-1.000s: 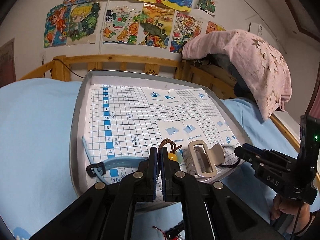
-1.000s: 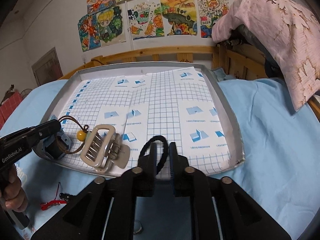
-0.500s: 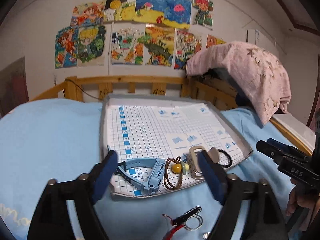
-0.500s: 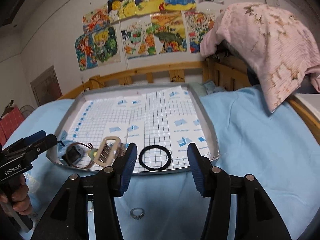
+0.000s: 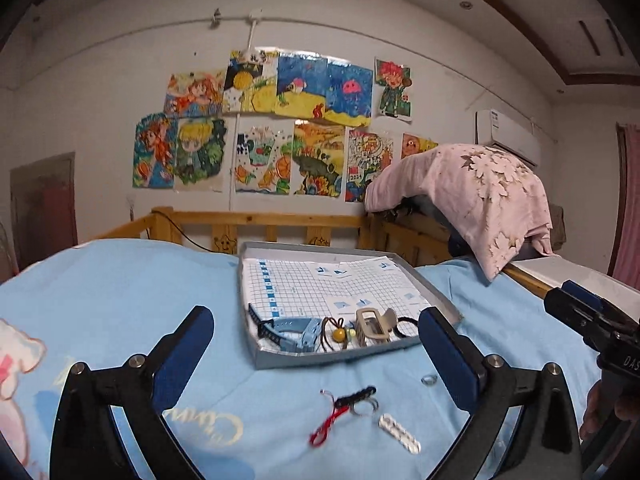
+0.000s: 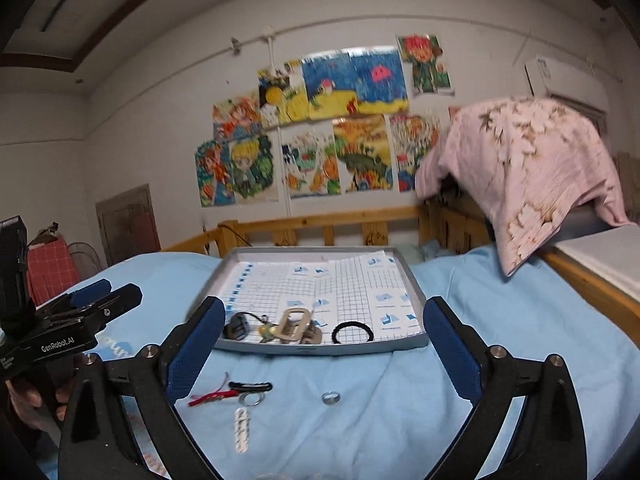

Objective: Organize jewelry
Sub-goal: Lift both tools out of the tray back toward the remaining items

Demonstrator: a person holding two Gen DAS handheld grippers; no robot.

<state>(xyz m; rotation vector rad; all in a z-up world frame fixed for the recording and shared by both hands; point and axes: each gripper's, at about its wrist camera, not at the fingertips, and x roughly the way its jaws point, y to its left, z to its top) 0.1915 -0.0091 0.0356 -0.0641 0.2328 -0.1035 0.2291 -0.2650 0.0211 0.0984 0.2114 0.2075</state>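
Note:
A grey tray [image 5: 352,354] [image 6: 416,284] lined with grid paper lies on the blue bed. Along its near edge lie a blue watch [image 5: 296,330], a brown cord with a yellow bead [image 5: 338,334], a beige hair claw [image 5: 372,326] [image 6: 296,324] and a black hair tie [image 6: 352,332]. On the sheet in front lie a black-and-red cord with a key ring [image 5: 352,404] [image 6: 240,390], a silver ring [image 5: 429,380] [image 6: 330,397] and a white hair clip [image 5: 400,434] [image 6: 241,428]. My left gripper [image 5: 316,360] and right gripper [image 6: 322,344] are wide open and empty, held back from the tray.
A wooden bed rail [image 5: 264,224] runs behind the tray under a wall of drawings. A pink blanket [image 5: 472,192] drapes over furniture at the right. The blue sheet [image 5: 112,288] spreads around the tray.
Both grippers opened and let go, the left of the watch and bead cord, the right of the black hair tie, all left in the tray. Both pulled back toward me.

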